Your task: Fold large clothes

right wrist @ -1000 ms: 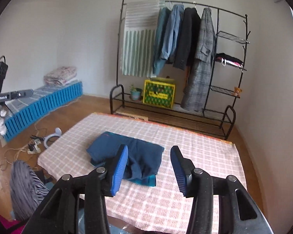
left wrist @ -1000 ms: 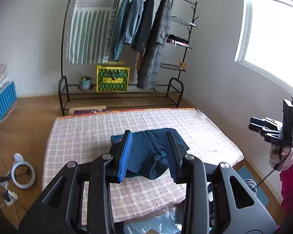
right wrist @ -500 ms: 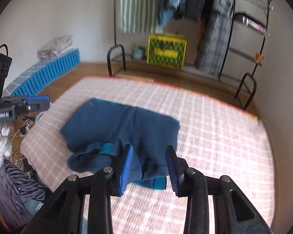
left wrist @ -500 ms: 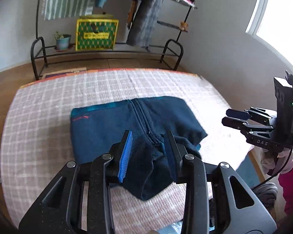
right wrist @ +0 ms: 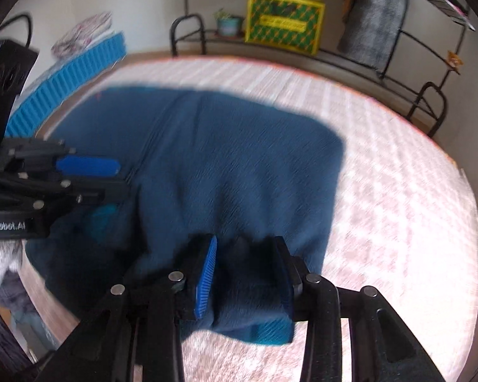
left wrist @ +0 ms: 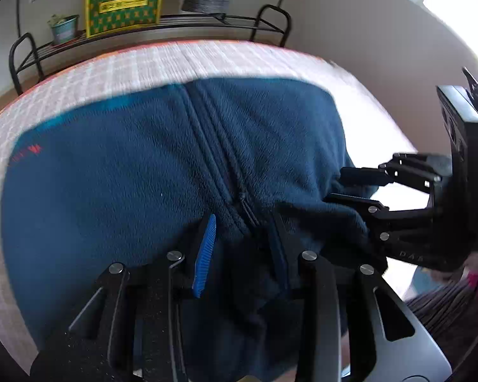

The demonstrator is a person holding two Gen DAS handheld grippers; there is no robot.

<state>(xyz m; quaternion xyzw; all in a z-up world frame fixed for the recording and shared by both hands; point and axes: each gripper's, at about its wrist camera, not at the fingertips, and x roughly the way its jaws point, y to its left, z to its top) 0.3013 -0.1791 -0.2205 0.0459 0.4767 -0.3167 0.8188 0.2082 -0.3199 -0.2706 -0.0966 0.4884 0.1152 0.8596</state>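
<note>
Left wrist view: the left gripper (left wrist: 243,238) pointed steeply down at a dark blue fleece jacket (left wrist: 118,175) lying folded on a pink checked mat (left wrist: 162,60). Its jaws stood partly apart, straddling a bunched ridge of fleece beside the zip (left wrist: 220,159) at the near edge; whether the pads actually pressed the cloth could not be told, since the fabric bulged between them but looked loose. The placement made sense as a grab at the near hem, probably to lift or fold it over. The right gripper (left wrist: 344,184) came in from the side at the jacket's near corner, likely so both ends of one edge could rise together. A clothes rack (left wrist: 271,16) stood behind the mat.

Right wrist view: the right gripper (right wrist: 247,270) sat over the jacket's near corner, a thick fold of fleece filling the gap between its pads. Its jaws had just narrowed and then eased slightly wider, and a firm pinch could not be confirmed. The left gripper (right wrist: 111,175) reached in at the far side of the same near edge. A yellow-green box (right wrist: 285,22) sat on the rack's low shelf, well apart from the work.
</note>
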